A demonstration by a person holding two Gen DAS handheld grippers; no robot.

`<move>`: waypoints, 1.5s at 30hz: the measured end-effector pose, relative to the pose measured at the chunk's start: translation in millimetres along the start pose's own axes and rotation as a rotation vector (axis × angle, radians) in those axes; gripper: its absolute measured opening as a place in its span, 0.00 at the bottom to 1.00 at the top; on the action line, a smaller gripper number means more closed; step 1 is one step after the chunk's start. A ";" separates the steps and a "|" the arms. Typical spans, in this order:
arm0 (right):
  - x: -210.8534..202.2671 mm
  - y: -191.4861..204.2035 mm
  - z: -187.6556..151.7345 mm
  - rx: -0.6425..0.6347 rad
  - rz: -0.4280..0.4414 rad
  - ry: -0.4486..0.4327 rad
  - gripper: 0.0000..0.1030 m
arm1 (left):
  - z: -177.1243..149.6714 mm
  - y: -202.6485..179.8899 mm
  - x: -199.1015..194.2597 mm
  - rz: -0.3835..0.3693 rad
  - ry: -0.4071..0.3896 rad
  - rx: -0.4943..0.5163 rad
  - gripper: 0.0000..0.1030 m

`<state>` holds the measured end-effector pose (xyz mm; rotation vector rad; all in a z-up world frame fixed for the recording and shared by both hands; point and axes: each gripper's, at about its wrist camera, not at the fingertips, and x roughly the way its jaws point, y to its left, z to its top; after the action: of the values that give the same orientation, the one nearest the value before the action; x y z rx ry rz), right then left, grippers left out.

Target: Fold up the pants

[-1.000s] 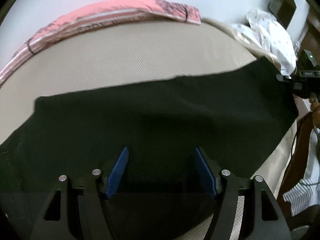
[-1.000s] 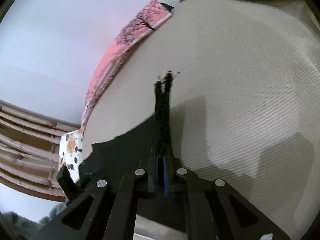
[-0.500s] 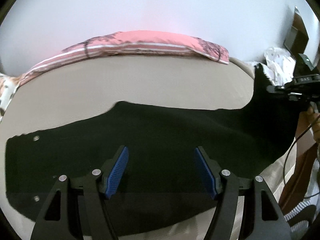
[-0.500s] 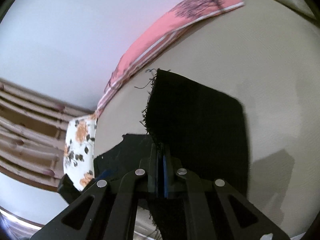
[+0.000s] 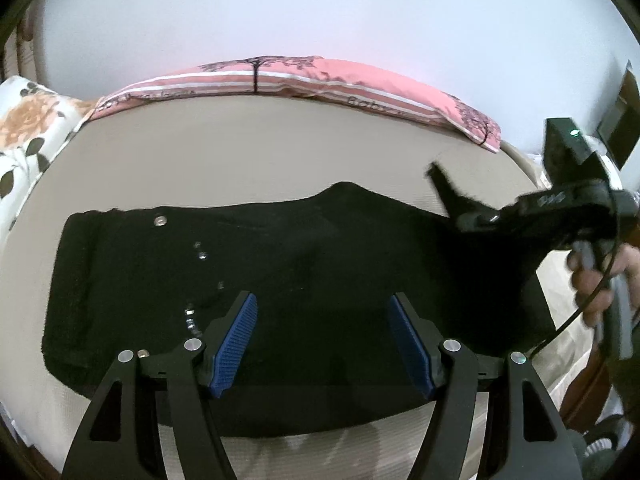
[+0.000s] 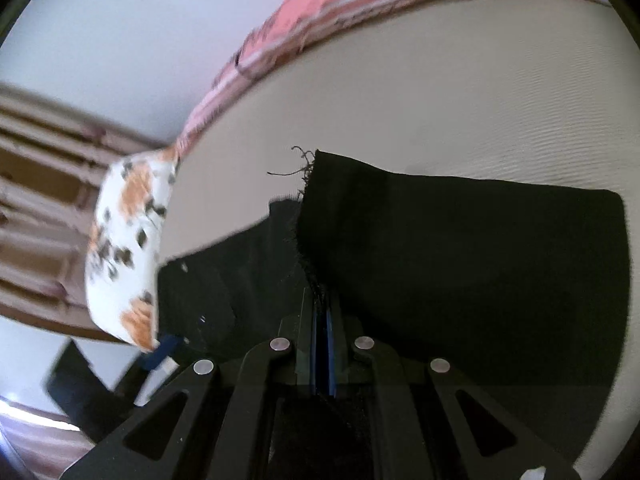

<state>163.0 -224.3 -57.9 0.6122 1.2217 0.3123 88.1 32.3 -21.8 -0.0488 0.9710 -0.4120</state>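
Observation:
Black pants (image 5: 320,272) lie lengthwise across the beige bed (image 5: 240,152), waistband with silver buttons at the left. My left gripper (image 5: 322,340) is open and empty, its blue pads above the pants' near edge. My right gripper (image 6: 320,316) is shut on the frayed leg hem of the pants (image 6: 460,240) and holds it lifted over the rest of the garment. The right gripper also shows in the left wrist view (image 5: 452,192) at the right, with the hem raised off the bed.
A pink striped pillow (image 5: 304,76) lies along the far edge by the white wall. A white floral pillow (image 5: 24,136) sits at the left end, seen also in the right wrist view (image 6: 124,240). A dark wooden bed edge (image 5: 584,392) is at the right.
My right gripper has lifted the leg hem and carried it toward the waistband end. My left gripper's view has pulled back and tilted up, showing the whole length of the pants.

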 end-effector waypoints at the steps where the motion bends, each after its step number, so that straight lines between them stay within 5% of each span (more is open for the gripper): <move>1: 9.6 4.3 -1.7 -0.013 -0.015 0.015 0.06 | 0.4 2.6 -1.2 -0.001 0.000 -0.003 0.67; 5: 46.2 20.0 -9.5 -0.101 -0.103 0.073 0.15 | 1.0 8.6 -4.8 -0.018 0.010 -0.025 0.67; 9: 51.7 24.8 -12.4 -0.125 -0.089 0.094 0.29 | 1.8 6.5 -1.4 -0.062 0.030 -0.036 0.67; 14: 10.3 28.2 -19.2 -0.149 -0.039 0.049 0.38 | 2.5 -2.7 9.9 -0.157 0.081 -0.041 0.67; 17: -19.8 18.3 -27.5 -0.144 -0.034 0.015 0.40 | 2.1 -11.6 23.6 -0.280 0.148 -0.068 0.67; 25: -70.4 -38.7 -45.2 0.041 -0.018 -0.073 0.45 | 2.7 -27.6 67.5 -0.498 0.327 -0.166 0.62; 32: -80.9 -62.8 -48.5 0.094 0.029 -0.100 0.45 | -0.4 -21.0 105.7 -0.519 0.441 -0.307 0.59; 40: -48.5 -78.6 -45.0 0.173 0.126 -0.031 0.45 | 0.2 0.6 84.9 -0.561 0.376 -0.359 0.59; 45: -26.8 -57.1 -48.3 0.099 0.150 0.046 0.45 | 1.7 1.2 83.0 -0.562 0.375 -0.354 0.59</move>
<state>103.3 -271.4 -81.0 0.7879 1.2437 0.3948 130.9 3.2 -86.7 -0.5924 1.3934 -0.7777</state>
